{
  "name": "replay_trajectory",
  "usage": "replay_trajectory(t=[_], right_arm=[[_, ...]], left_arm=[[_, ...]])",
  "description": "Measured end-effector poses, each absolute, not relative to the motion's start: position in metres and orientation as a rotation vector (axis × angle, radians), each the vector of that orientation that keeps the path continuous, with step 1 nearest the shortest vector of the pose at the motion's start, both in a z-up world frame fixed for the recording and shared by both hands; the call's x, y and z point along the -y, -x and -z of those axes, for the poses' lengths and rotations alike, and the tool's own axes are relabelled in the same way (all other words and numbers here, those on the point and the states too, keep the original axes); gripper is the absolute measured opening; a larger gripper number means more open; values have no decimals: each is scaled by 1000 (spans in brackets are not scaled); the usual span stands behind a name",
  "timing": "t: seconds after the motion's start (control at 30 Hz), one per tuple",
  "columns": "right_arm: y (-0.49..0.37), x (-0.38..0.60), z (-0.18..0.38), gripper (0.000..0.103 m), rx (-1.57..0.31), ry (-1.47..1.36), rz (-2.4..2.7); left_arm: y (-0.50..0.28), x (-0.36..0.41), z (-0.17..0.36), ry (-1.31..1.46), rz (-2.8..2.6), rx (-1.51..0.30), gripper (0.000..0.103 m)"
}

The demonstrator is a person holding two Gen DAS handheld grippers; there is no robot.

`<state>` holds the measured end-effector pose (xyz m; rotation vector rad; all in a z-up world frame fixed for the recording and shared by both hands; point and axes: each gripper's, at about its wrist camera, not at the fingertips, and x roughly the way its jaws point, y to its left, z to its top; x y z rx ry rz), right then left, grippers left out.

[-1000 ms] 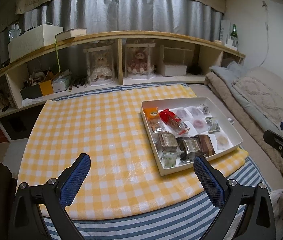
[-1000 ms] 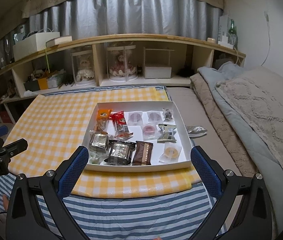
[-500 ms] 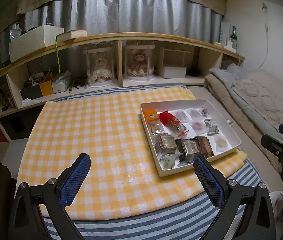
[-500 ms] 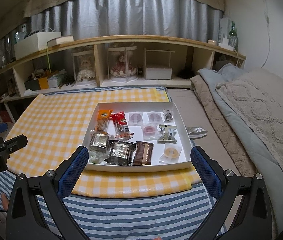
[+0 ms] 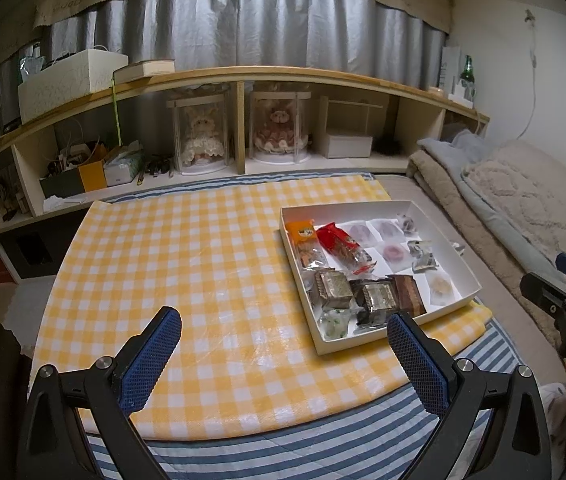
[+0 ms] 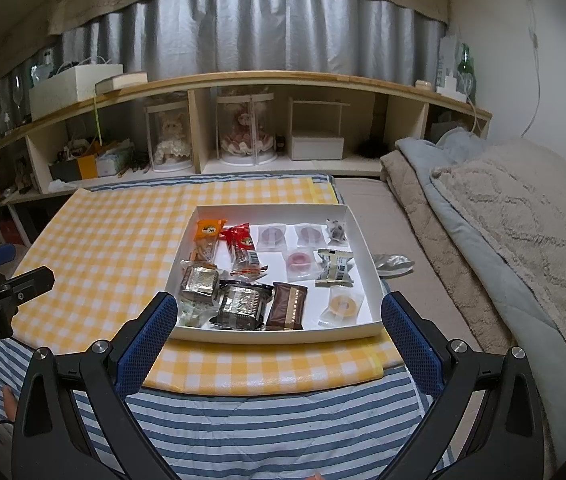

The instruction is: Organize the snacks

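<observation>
Hovering unchanged, both grippers (image 5: 283, 356) (image 6: 279, 334) (jaws apart) before tray (image 6: 271, 334).

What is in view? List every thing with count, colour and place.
white box: 1, on the yellow checked cloth, holds the snacks
orange snack packet: 1, box's far left corner
red snack packet: 1, beside the orange one
clear round-sweet packets: 4, two purple, one pink, one tan, right half of the box
silver foil cakes: 2, near left of the box
brown bar: 1, near edge
silver wrapper: 1, on the bed, right of the box
striped blanket: 1, blue and white, under the cloth
doll cases: 2, clear, on the shelf
green bottle: 1, shelf top, right
left gripper: jaws open, empty
right gripper: jaws open, empty
</observation>
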<state>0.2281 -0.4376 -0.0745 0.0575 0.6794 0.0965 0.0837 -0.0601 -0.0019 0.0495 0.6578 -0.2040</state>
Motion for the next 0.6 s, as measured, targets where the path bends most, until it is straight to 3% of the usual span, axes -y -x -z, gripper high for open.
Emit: replay_trajectory(t=[0.6], right_arm=[[-227, 437, 74, 103, -678, -58, -97]], left_arm=[[-75, 71, 0, -64, 209, -642, 103]])
